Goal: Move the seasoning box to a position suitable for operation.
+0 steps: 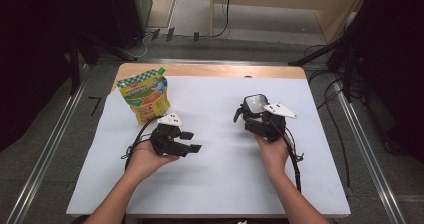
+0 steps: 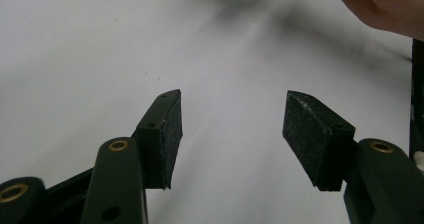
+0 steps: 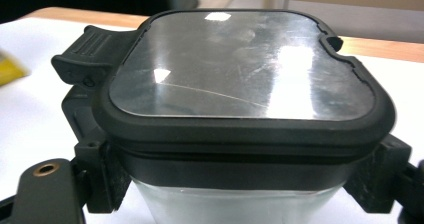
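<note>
A clear square container (image 3: pixel 240 134) with a black-rimmed metal lid (image 1: pixel 255 104) is clamped between the jaws of my right gripper (image 1: pixel 256 115), lifted above the white sheet at centre right. A black latch tab (image 3: pixel 87 51) sticks out at the lid's left. My left gripper (image 1: pixel 192 142) lies in the person's left hand at centre left, pointing right, jaws open with bare sheet between its pads (image 2: pixel 167 139). A yellow and green snack pouch (image 1: pixel 145 95) stands upright at the far left of the sheet, behind the left gripper.
A white sheet (image 1: pixel 215 179) covers the wooden table (image 1: pixel 210 70). Metal rails (image 1: pixel 45 149) run along both sides on the floor. Cables (image 1: pixel 330 104) lie right of the table. The person's right hand (image 2: pixel 385 6) shows at the top right of the left gripper view.
</note>
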Demonstrator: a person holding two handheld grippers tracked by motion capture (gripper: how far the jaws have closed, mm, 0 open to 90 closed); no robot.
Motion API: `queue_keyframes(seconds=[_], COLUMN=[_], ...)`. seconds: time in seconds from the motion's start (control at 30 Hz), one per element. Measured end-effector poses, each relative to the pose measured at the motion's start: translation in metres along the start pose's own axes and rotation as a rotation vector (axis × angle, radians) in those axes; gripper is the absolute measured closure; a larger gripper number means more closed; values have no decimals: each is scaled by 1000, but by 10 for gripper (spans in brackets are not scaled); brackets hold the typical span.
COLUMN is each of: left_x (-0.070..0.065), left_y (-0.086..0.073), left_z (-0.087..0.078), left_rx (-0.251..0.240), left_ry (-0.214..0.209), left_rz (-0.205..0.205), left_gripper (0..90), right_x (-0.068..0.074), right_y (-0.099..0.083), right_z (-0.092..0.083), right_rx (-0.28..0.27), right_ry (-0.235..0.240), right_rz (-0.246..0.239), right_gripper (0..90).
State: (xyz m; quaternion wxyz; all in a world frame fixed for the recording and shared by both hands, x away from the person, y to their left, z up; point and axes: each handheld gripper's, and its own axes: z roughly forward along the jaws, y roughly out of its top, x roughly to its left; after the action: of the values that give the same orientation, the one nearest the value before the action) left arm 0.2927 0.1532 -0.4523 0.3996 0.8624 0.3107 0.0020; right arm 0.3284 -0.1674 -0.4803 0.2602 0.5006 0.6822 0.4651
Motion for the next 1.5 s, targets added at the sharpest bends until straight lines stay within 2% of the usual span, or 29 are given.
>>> queue_keyframes(seconds=[0.07, 0.13, 0.17, 0.2, 0.23, 0.27, 0.33, 0.53, 0.63, 0.67, 0.77, 0.97, 1.13, 1.27, 1.43, 1.5], left_x=[0, 0, 0, 0, 0, 1, 1, 2, 2, 2, 2, 2, 1, 1, 1, 1], left_y=[0, 0, 0, 0, 0, 0, 0, 0, 0, 0, 0, 0, 0, 0, 0, 0], left_z=[0, 0, 0, 0, 0, 0, 0, 0, 1, 1, 1, 1, 2, 2, 3, 3], left_rx=[0, 1, 1, 0, 2, 2, 4, 7, 6, 6, 5, 7, 16, 12, 13, 14], left_ry=[0, 2, 2, 2, 2, 3, 1, 5, 5, 5, 1, 1, -1, 0, 4, 4], left_rz=[0, 0, 0, -1, -1, 0, -4, -6, -7, -7, -12, -11, -2, 2, 6, 6], left_gripper=[419, 419, 420, 420, 420, 421, 438, 444, 444, 444, 455, 458, 456, 452, 453, 454], right_x=[3, 10, 18, 22, 22, 30, 37, 52, 60, 60, 72, 78, 80, 79, 83, 82], right_y=[-1, -2, -4, -5, -5, -8, -12, -23, -24, -24, -27, -33, -38, -42, -45, -44], right_z=[-3, -7, -12, -14, -14, -17, -18, -10, -9, -9, -6, -1, -3, -6, -8, -8], right_rx=[1, 3, 4, 3, 3, 3, 7, 60, 56, 56, 62, 101, 90, 81, 78, 86], right_ry=[18, 60, 93, 112, 112, 150, 183, 238, 267, 267, 285, 311, 301, 297, 278, 283], right_rz=[-11, -14, -37, -45, -45, -47, -59, -78, -82, -82, -125, -145, -161, -151, -207, -202], right_gripper=[161, 160, 161, 161, 161, 161, 160, 160, 161, 161, 160, 160, 160, 160, 159, 158])
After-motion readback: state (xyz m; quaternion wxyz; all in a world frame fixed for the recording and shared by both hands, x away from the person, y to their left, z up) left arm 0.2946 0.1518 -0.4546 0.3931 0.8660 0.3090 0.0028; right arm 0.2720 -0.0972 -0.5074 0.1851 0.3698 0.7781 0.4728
